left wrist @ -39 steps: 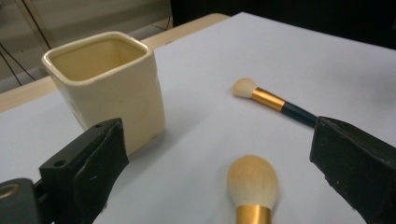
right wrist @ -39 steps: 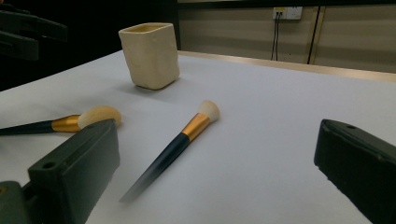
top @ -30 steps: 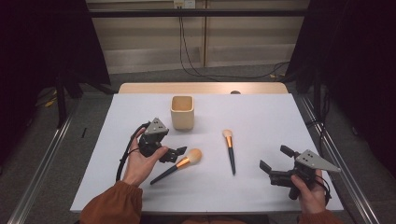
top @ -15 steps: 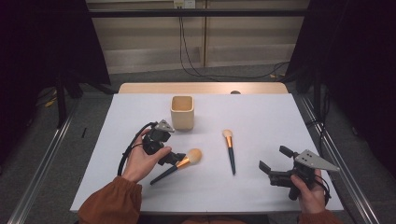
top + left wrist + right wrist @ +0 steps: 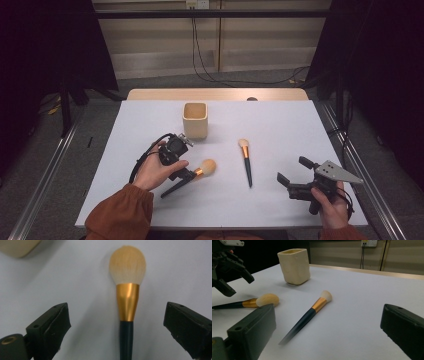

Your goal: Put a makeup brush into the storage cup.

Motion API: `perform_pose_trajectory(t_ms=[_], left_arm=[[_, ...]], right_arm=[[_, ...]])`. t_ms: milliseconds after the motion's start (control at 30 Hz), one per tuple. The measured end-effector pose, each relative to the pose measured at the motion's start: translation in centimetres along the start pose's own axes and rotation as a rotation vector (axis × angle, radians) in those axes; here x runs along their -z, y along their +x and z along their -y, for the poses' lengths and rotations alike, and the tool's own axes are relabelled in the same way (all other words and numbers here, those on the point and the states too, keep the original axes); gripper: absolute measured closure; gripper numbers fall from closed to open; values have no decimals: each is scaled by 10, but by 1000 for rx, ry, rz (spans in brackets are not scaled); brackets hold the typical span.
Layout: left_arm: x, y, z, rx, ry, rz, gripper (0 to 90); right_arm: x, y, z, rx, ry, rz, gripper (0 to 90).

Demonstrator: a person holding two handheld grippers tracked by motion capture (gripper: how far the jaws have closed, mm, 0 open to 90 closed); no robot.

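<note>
Fingers of the left gripper (image 5: 115, 322) straddle the round brush (image 5: 127, 290), untouched.

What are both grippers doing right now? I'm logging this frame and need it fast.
Left gripper: open, jaws either side of the big brush, not gripping it.
Right gripper: open, holding nothing, off the small brush.

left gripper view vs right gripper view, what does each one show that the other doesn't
Left gripper view: a close look straight down on the round brush, its gold ferrule lying between the left gripper's open fingers.

Right gripper view: the slim brush lying flat, the whole cream cup standing upright, the back wall with its cables, and the right gripper's open fingers.

Shared: the round brush, the white table and at least an edge of the cup.
</note>
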State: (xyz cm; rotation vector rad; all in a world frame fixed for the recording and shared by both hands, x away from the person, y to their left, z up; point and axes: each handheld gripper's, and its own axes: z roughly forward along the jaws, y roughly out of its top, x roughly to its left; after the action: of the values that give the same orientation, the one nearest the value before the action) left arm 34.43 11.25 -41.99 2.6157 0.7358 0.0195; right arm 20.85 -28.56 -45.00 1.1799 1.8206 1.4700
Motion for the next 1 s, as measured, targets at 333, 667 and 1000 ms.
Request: perform_pose_trajectory(t_ms=[333, 667, 1000], left_arm=[[-12, -2, -4, -34, 112, -6, 62], [-24, -6, -9, -56, 170, 1, 61], [-36, -7, -12, -78, 229, -20, 54]], right_arm=[[0, 0, 1, 6, 7, -3, 0], [1, 0, 1, 3, 11, 0, 0], [0, 1, 1, 6, 15, -3, 0]])
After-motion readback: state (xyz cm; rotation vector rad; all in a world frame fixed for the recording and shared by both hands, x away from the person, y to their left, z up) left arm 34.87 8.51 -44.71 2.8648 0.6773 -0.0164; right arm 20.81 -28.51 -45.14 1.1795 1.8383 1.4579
